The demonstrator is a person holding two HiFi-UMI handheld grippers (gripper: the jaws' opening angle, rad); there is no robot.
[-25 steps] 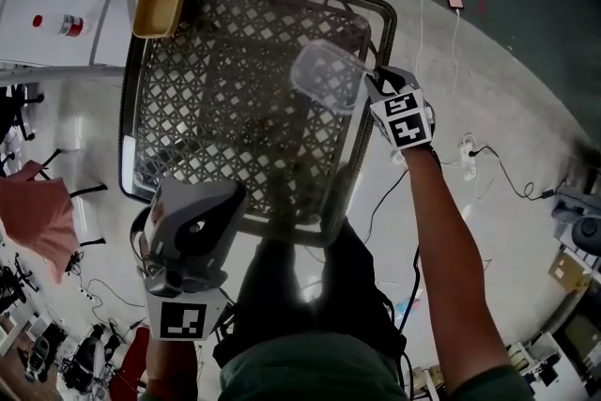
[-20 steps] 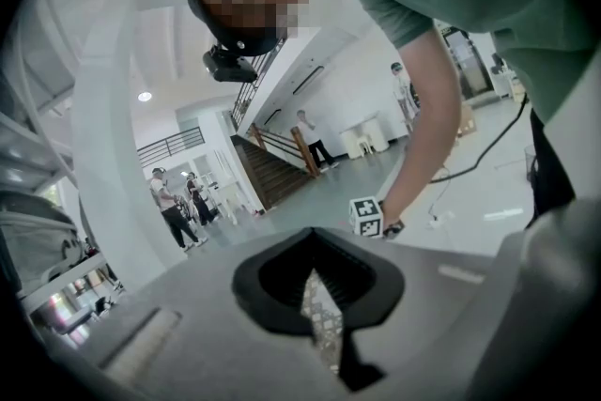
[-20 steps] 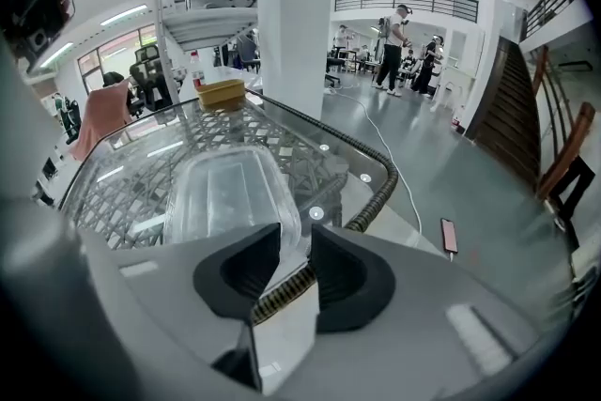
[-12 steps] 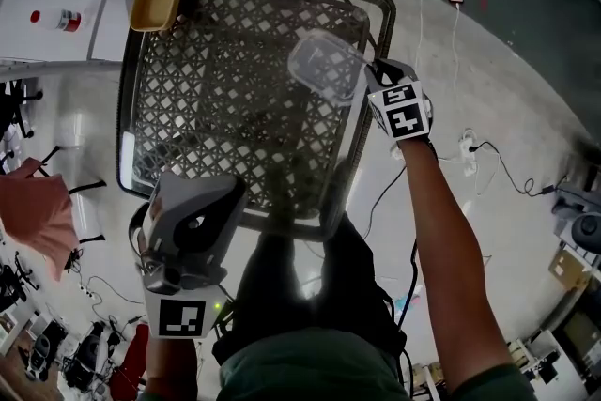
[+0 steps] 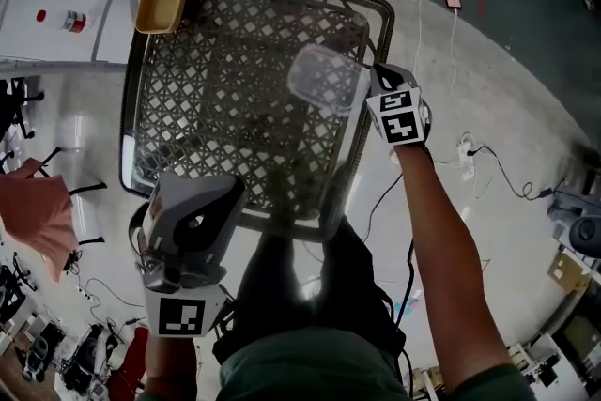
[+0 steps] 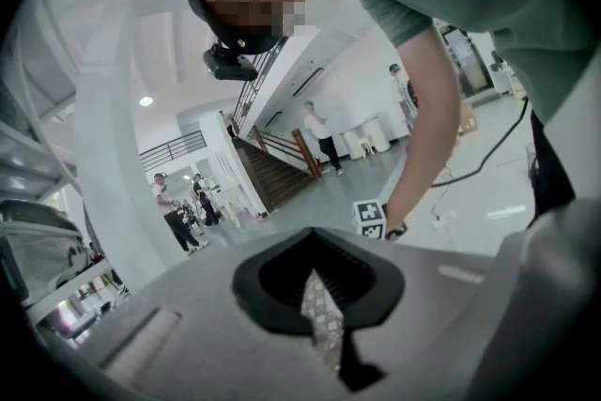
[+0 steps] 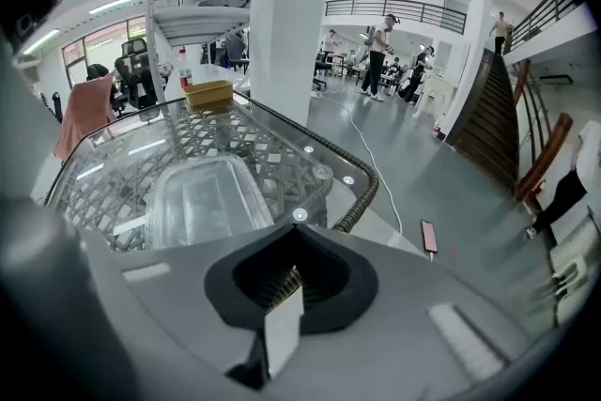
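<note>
1. Since a second ago the clear container (image 5: 324,78) has settled lower and flatter ahead of my right jaws, and its lip no longer rears up between them. My left gripper (image 5: 199,192) has hardly stirred.
2. The work in hand is carrying that container over the mesh basket (image 5: 216,89). I judge that it wants a firm pinch on the thin rim and a level wrist so the tub does not swing. The tub's near edge should also stay off the basket's black rim (image 7: 362,202), which runs just right of my jaws.
3. Left gripper (image 6: 319,315): its jaws are pressed together, patterned pad against pad, with nothing between them. It hangs at the basket's near left corner, well apart from the container.
4. Right gripper (image 5: 374,82): its jaws (image 7: 286,291) are drawn in to a sliver. As far as I can make out, they pinch the near right corner of the container (image 7: 202,202). The tub stretches forward and to the left of them, above the mesh and inside the rim.
5. Far ahead and left of the right jaws, a yellow tub (image 7: 208,94) sits at the basket's far corner. To their right, a phone (image 7: 428,238) lies on the floor beside a white cable.
</note>
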